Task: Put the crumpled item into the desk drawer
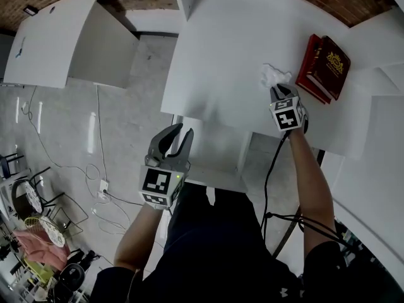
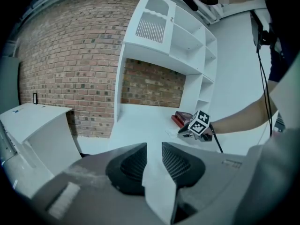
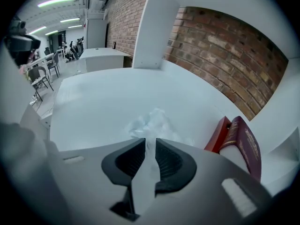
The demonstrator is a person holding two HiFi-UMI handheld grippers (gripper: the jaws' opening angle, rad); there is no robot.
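My right gripper [image 1: 276, 90] pinches the crumpled tissue [image 1: 271, 74] in its fingers beside 2 red books [image 1: 325, 65] on the bench [image 1: 221, 49]; my left gripper [image 1: 177, 137] holds its fingers narrowly apart.

A brick wall [image 2: 70, 55] backs white shelving [image 2: 187, 39]; grey floor [image 1: 69, 125], ceiling strip lights [image 3: 56, 3].

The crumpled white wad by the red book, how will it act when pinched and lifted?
The crumpled wad looks thin and translucent, so it is probably very light and floppy, squashing between jaws. Its irregular folds suggest it won't roll, though a push from the right gripper might skid it across the smooth desk.
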